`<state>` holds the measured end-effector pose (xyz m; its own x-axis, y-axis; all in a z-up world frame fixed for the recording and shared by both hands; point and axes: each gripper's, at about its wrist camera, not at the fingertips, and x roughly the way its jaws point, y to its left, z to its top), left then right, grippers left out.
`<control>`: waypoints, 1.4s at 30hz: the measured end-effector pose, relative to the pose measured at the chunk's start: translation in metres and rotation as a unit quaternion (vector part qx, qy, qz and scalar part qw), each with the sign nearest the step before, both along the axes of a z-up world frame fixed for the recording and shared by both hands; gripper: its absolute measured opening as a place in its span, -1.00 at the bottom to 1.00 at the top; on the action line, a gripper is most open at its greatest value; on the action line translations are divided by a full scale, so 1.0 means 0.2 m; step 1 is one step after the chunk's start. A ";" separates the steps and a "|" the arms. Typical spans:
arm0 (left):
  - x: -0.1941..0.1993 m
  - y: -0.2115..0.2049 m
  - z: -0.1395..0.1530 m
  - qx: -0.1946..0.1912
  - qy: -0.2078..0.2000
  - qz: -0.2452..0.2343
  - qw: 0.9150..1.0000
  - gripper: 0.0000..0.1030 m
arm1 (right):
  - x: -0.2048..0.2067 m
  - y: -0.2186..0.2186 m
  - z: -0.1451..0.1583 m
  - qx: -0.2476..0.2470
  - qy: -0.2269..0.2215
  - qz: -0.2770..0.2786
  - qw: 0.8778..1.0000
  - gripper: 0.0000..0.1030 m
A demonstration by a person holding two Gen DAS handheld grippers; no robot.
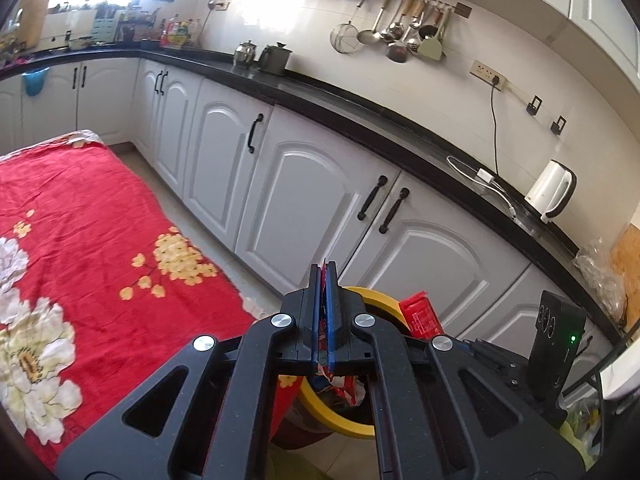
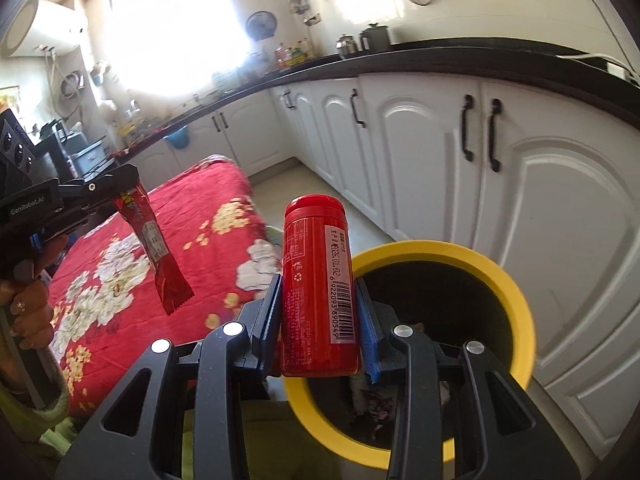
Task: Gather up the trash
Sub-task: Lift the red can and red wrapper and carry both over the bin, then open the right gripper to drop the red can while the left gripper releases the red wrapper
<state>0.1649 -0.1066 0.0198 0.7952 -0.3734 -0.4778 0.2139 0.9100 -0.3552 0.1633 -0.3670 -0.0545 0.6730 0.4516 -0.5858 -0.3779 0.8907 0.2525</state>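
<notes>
right tool (image 2: 318, 312) grips red can (image 2: 316, 284) upright, right at the near rim of yellow-rimmed bin (image 2: 516, 296); nearer arm. left tool (image 2: 120, 196) pinches red wrapper (image 2: 154, 244), hanging over the bed.

Place: we see a home kitchen.
Signs: long black countertop (image 1: 320, 88), white arched cabinet doors (image 1: 304, 204), hanging steel ladles (image 1: 400, 28) upper right.

Left wrist camera is looking forward along its closed fingers, tilted, facing the cabinets (image 1: 280, 184) and counter. Right wrist camera is sitting close above the yellow-rimmed bin (image 2: 516, 292), facing the same cabinets. Both are sharing the bin (image 1: 376, 298), red tablecloth (image 1: 80, 232) and cabinets.
</notes>
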 end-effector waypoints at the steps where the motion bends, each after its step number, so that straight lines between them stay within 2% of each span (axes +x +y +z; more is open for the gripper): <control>1: 0.01 -0.02 0.00 0.001 -0.001 -0.002 1.000 -1.00 | 0.00 -0.02 -0.01 0.001 0.001 -0.004 1.000 -0.36; 12: 0.08 -0.21 -0.04 0.020 -0.005 -0.025 0.999 -1.00 | -0.01 -0.17 -0.10 -0.010 0.010 -0.046 0.999 -0.36; 22: 0.18 -0.37 -0.13 0.035 0.002 -0.045 0.998 -1.00 | 0.01 -0.25 -0.24 -0.008 0.038 -0.066 0.997 -0.36; 42: 0.29 -0.52 -0.38 0.058 0.043 -0.071 0.995 -1.00 | 0.05 -0.20 -0.49 -0.032 0.086 -0.061 0.994 -0.36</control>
<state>0.2231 -0.2097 -0.0566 0.6922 -0.4178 -0.5884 0.3174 0.9085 -0.2717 0.1731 -0.4070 -0.1520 0.6081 0.3305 -0.7218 -0.2222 0.9438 0.2449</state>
